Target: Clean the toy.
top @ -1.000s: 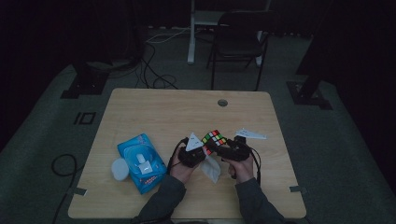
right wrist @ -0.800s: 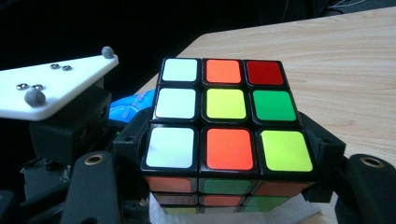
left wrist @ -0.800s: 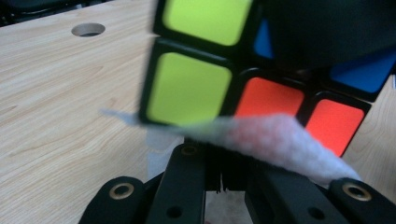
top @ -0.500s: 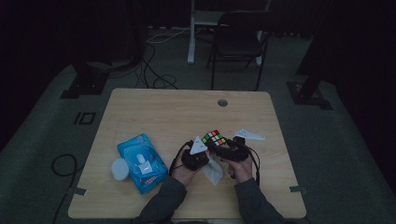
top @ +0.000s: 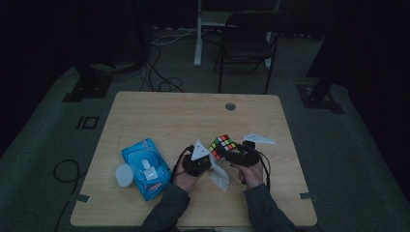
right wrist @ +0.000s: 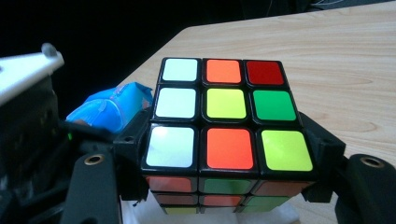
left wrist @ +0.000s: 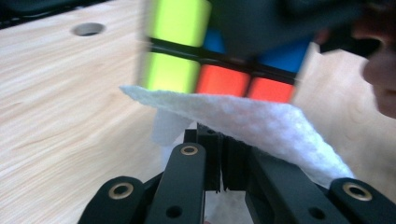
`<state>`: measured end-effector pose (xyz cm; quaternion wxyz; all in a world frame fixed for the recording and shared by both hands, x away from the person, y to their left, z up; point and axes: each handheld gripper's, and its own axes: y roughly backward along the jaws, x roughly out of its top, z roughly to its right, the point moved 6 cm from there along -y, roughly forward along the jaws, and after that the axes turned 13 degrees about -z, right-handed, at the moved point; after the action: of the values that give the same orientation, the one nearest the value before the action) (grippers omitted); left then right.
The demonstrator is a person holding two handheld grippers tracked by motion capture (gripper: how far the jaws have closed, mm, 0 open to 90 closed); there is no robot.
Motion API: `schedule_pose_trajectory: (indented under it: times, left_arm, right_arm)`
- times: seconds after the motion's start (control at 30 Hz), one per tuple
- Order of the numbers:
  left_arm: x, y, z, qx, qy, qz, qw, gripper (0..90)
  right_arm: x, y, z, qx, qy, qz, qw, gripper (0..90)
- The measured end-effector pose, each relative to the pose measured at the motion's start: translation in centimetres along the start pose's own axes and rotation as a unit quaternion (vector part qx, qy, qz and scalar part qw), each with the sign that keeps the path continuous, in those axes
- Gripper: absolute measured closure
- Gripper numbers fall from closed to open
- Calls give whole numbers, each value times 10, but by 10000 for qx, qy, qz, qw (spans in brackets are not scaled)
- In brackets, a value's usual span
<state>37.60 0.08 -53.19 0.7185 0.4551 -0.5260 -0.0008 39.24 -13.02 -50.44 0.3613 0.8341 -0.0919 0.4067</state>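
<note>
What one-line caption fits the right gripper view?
Right gripper clamps a scrambled multicoloured puzzle cube above the light wooden table.

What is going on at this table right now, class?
A person at a wooden table works with tongs in each hand. The right tongs are shut on a Rubik's cube, held above the table. The left tongs are shut on a white wipe, held right against the cube's side, apparently to clean it. A blue pack of wet wipes lies to the left, with a white lid-like piece beside it.
</note>
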Motion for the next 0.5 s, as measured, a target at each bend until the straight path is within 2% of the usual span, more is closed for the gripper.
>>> schedule_pose_trajectory:
  times: [0.17, 0.5]
  left_arm:
    - [1, 9, -11, 201, 84, 14, 9998, 882]
    - [10, 22, -15, 403, 116, 110, 9991, 878]
  right_arm:
    - [0, 1, 2, -105, 56, -36, 9999, 338]
    - [-2, 4, 11, -466, 146, -89, 9988, 338]
